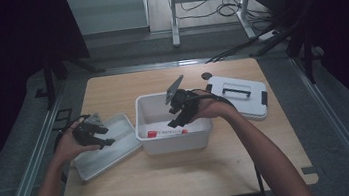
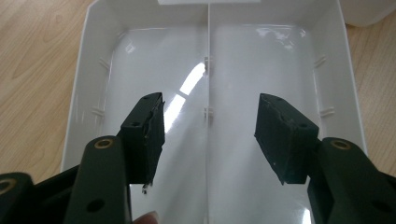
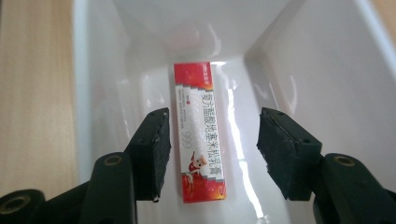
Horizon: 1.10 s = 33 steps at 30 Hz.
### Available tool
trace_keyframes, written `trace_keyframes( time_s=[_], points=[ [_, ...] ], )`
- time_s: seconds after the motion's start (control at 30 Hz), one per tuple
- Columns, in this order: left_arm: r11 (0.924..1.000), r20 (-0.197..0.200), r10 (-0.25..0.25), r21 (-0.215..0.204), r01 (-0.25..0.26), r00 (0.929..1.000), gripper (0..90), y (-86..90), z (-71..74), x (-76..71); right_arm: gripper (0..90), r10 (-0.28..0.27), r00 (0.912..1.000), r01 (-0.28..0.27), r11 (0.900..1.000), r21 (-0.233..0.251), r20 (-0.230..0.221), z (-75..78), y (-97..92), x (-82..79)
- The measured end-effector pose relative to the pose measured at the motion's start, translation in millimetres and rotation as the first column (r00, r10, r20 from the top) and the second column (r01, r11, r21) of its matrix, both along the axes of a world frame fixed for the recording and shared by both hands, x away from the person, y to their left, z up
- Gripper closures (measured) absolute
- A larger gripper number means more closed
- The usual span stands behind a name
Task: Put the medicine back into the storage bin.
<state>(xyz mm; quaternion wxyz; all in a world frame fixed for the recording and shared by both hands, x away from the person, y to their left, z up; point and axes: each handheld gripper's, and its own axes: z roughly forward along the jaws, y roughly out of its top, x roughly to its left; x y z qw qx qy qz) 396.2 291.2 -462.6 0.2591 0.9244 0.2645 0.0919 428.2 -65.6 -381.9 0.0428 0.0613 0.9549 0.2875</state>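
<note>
A red and white medicine carton (image 3: 200, 131) lies flat on the floor of the deep white bin (image 1: 144, 106); from above the carton (image 1: 166, 132) sits near the bin's front wall. My right gripper (image 3: 212, 149) hangs over it, open, pads well clear of the carton; the same gripper (image 1: 176, 119) is held above the bin's middle. My left gripper (image 2: 210, 137) is open and empty over the shallow white tray (image 2: 88, 79), which has a centre divider. In the high view that gripper (image 1: 102, 136) hovers at the tray (image 1: 119, 152) on the left.
A white lid with a dark handle (image 1: 238, 95) lies right of the bin. A small dark round object (image 1: 206, 76) sits behind it. Bare wooden tabletop (image 1: 182, 177) stretches in front. Dark curtains and a metal frame stand beyond the table.
</note>
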Motion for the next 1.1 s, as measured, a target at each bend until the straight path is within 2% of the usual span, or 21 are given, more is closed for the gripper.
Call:
trace_keyframes(
  time_s=[0.03,0.2,0.3,0.37,0.6,0.93,1.03,1.1],
  points=[
    [1.0000,0.001,0.001,0.002,-0.001,1.0000,42.6,0.1,0.2,0.0,43.3,-0.014,0.9999,0.014,0.9995,0.027,0.003,5.4,-7.5,-3.4],
    [0.9998,-0.004,0.013,0.013,-0.013,0.9999,42.6,2.0,1.5,0.6,43.1,-0.030,0.9994,0.029,0.9980,0.056,0.015,12.9,-23.1,-11.5],
    [0.9998,-0.002,0.017,0.009,-0.017,0.9999,42.6,3.4,2.6,0.9,42.9,-0.043,0.9988,0.041,0.9948,0.093,0.023,18.8,-37.8,-19.8],
    [0.9997,-0.003,0.011,0.021,-0.011,0.9999,42.7,4.5,3.8,1.6,43.0,-0.050,0.9985,0.047,0.9909,0.126,0.021,21.6,-46.5,-25.5],
    [0.9995,-0.006,0.021,0.025,-0.021,0.9998,42.7,6.9,3.6,2.8,42.6,-0.058,0.9972,0.049,0.9834,0.175,0.047,27.9,-70.8,-46.2],
    [0.9984,0.002,0.041,0.040,-0.041,0.9991,43.5,8.7,1.0,2.9,41.4,-0.063,0.9964,0.048,0.9676,0.248,0.057,19.4,-94.7,-75.6],
    [0.9982,0.005,0.042,0.042,-0.042,0.9991,43.5,9.5,2.1,4.1,41.5,-0.055,0.9973,0.038,0.9552,0.293,0.048,16.4,-103.6,-86.0],
    [0.9981,0.007,0.044,0.044,-0.044,0.9990,43.5,9.2,1.7,4.3,41.4,-0.061,0.9966,0.042,0.9550,0.294,0.056,14.0,-106.5,-90.7]
  ],
)
